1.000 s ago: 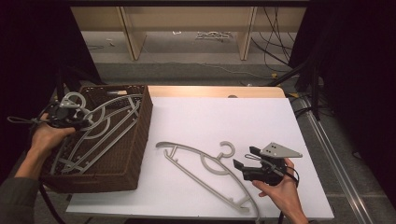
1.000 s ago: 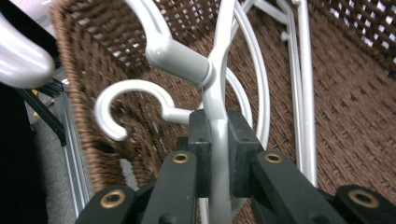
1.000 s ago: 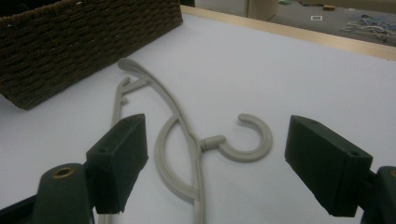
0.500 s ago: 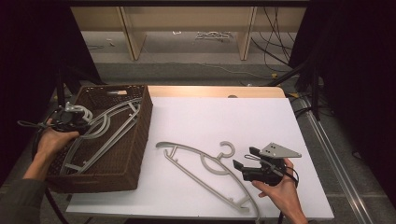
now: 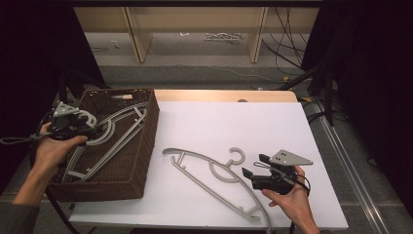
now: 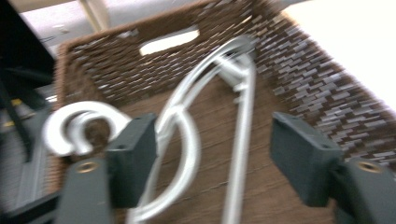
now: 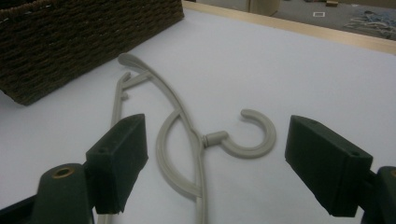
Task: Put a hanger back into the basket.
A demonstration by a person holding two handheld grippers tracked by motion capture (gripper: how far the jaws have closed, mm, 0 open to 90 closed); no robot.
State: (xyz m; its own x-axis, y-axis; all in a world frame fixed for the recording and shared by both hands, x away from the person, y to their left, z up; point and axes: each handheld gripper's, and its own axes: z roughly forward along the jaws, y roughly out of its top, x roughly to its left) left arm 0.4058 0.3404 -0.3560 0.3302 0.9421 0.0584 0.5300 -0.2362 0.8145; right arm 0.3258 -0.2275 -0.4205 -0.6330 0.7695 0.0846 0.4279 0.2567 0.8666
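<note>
While the person's left hand (image 5: pixel 53 148) holds the left gripper (image 5: pixel 100 130) over the near-left rim of the brown woven basket (image 5: pixel 146 141), its jaws stand wide apart with nothing between the pads. Straight ahead of those jaws, inside the basket, lie grey hangers (image 6: pixel 196 140); their hooks (image 6: pixel 77 128) curl just beside the left pad, and the long bars run away from the gripper toward the basket's far wall with its cut-out handle (image 6: pixel 168 41). I cannot tell whether the pads touch any of them, since the left gripper view is blurred.

Across the white table (image 5: pixel 243 122), the right hand (image 5: pixel 292 200) holds the right gripper (image 5: pixel 251 171) low above the surface, jaws likewise spread apart and holding nothing. Just in front of its pads lies a single grey hanger (image 7: pixel 187 140), flat on the table. Its hook (image 7: pixel 254 135) sits between the two pads and a little beyond them, open side turned toward the far edge. Its curved shoulder stretches away from the gripper toward the basket, which stands well apart beyond it.
</note>
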